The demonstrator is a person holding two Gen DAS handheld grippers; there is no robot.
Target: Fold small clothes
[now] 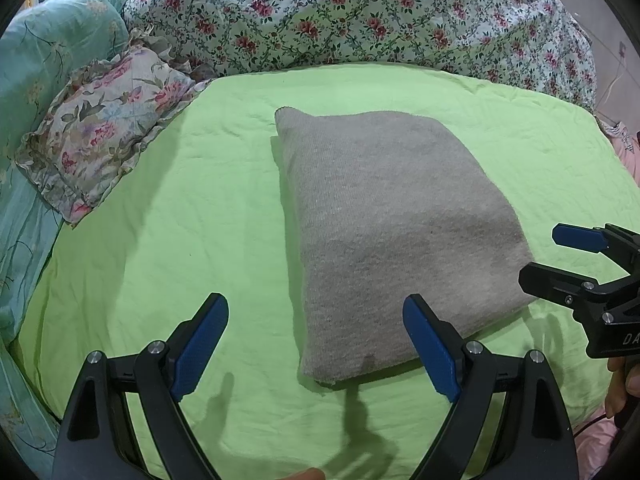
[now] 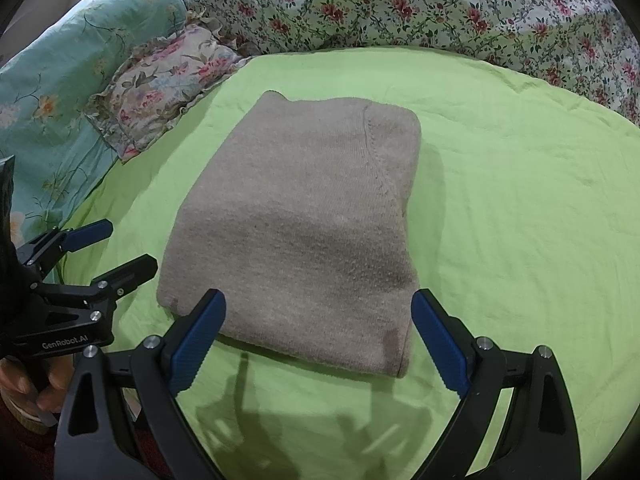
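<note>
Blue-padded black left gripper [image 1: 316, 340] fills the bottom of its own view, jaws spread wide, nothing between the pads. Black right gripper with the same blue pads [image 2: 318, 338] looks equally wide in its view, also empty. Both hang above the lime-green wrinkled bed sheet [image 1: 160, 240], not touching cloth as far as I can tell. Grey-beige knitted garment [image 2: 300, 232] lies on the sheet as a compact, thick rectangle, several layers stacked, edges roughly squared; a seam curves across its far right corner. Judging by that shape, the folding looks done or nearly so: no sleeves or loose flaps stick out, maybe only a final tidy or setting aside is left. Garment sits just ahead of both grippers: in the left view its near corner falls between the two pads, closer to the right-hand pad; in the right view its near edge spans most of the gap between the pads. Each gripper shows at the side of the other's view, flanking the near end of the garment. Floral ruffled pillow [image 1: 100, 136], teal floral bedding [image 2: 52, 80] and rose-print quilt [image 1: 340, 12] lie beyond, well apart from the garment.
</note>
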